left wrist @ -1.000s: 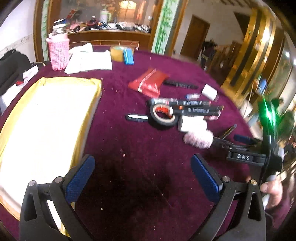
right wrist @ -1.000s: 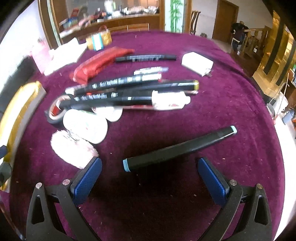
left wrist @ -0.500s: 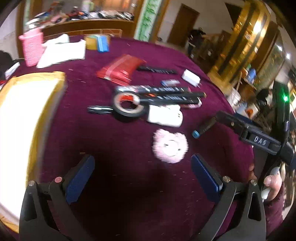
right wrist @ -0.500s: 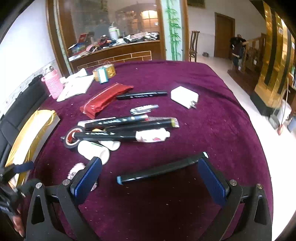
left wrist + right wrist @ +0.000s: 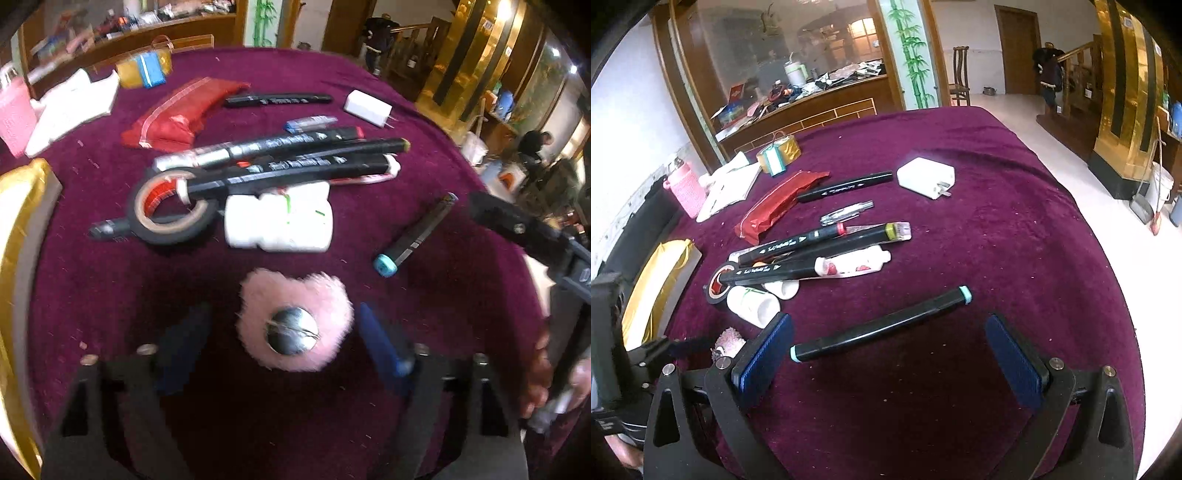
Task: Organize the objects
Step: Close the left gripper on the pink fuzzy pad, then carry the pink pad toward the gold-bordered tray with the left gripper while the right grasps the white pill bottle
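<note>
On the far left lay my gold box [image 5: 14,229] on the purple cloth [image 5: 369,85]. Right of it, the black tape roll [image 5: 168,210] sat with a bunch of black markers [image 5: 295,162] lying across it. A red pouch [image 5: 181,110] was farther back. Just right of the tape were two white bottles [image 5: 279,221], touching each other.

My left gripper [image 5: 280,336] was spread wide, one blue pad on each side of the fluffy pink puff [image 5: 293,319]. The pads looked near the puff, but the picture was blurry, so I could not tell if they touched it.

My right gripper [image 5: 890,354] was spread wide too. A black marker with blue-green ends [image 5: 882,325] lay alone on the cloth between its pads, touching neither. Far back on the right sat a white plug [image 5: 925,177].
</note>
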### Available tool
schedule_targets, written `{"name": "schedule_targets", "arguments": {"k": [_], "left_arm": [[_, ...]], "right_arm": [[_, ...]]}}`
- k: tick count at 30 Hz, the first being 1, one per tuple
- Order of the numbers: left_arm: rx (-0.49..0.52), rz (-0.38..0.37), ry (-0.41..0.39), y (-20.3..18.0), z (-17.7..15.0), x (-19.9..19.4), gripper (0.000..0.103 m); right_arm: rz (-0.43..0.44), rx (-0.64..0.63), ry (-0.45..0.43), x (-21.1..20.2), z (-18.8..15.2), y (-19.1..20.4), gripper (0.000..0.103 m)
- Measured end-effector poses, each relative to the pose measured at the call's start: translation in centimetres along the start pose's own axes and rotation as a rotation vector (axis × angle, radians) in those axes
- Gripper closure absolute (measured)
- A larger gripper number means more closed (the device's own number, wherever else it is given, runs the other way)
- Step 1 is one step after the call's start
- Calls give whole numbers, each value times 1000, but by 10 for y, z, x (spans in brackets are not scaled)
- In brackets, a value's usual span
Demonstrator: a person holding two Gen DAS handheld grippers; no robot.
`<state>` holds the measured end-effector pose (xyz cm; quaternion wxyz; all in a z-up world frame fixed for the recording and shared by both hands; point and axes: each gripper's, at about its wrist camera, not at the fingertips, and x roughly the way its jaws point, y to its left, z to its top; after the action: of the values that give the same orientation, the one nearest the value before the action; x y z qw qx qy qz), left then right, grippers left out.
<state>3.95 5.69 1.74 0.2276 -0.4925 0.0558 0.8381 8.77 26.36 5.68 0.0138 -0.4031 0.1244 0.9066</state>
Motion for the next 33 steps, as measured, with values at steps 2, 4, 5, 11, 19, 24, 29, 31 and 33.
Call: {"name": "schedule_targets", "arguments": {"k": [2, 4, 5, 11, 19, 24, 29, 31, 33], "left_arm": [[7, 2, -3, 0, 0, -1, 46], [4, -18, -5, 1, 0, -2, 57], [5, -16, -8, 1, -1, -2, 59], [-35, -70, -59, 13, -2, -21, 64], [-104, -90, -141, 45, -15, -66, 64], [-131, -94, -161, 55, -26, -75, 64], [-152, -89, -176, 67, -33, -80, 64], [-172, -84, -177, 74, -37, -83, 64], [-195, -84, -177, 82, -42, -86, 64]], "right_arm": [[1, 4, -2, 0, 1, -2, 1], [4, -1, 2, 0, 2, -1, 1], [7, -4, 6, 1, 1, 0, 1], [1, -23, 36, 5, 2, 5, 1], [8, -57, 113, 18, 6, 25, 1], [55, -90, 124, 21, 0, 47, 5], [93, -295, 99, 25, 2, 101, 7], [92, -381, 98, 34, 3, 123, 24], [93, -426, 117, 45, 4, 136, 42]]}}
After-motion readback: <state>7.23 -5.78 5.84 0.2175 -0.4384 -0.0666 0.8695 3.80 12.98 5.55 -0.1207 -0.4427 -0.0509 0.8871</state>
